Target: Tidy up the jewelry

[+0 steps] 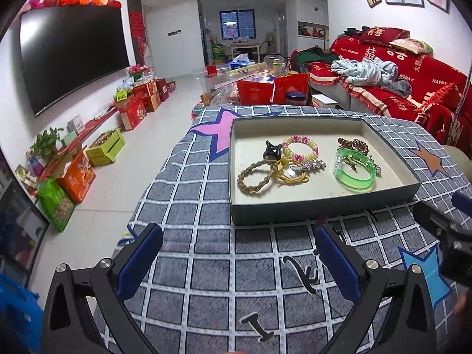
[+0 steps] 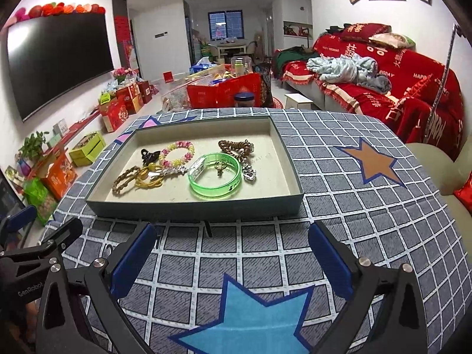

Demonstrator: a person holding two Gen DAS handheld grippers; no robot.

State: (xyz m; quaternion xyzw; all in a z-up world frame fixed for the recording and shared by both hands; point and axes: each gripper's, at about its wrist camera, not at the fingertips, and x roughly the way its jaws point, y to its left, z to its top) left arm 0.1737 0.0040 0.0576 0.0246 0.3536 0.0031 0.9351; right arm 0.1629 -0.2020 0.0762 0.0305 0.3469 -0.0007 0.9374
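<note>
1. The jewelry lies in a shallow grey tray [image 2: 194, 206] on the checked table [image 2: 339, 206]: a green bangle [image 2: 214, 176], a pink-and-yellow beaded bracelet [image 2: 178, 154], a braided band [image 2: 125, 179], a black claw clip [image 2: 149, 156] and a brown coiled piece [image 2: 236, 147].
2. The left hand-held gripper [image 1: 236, 262] and the right hand-held gripper [image 2: 233, 259] both hover short of the tray's near wall, fingers wide apart, holding nothing.
3. Risk: the pieces overlap and touch, so lifting 1 could drag a neighbour along or snag the yellow cord [image 2: 147, 178].
4. Risk: the smooth bangle may slip from the pads.
5. The near wall must be cleared from above, or a low approach could shove the tray.
6. Open cloth lies right of the tray; the left table edge is close.
</note>
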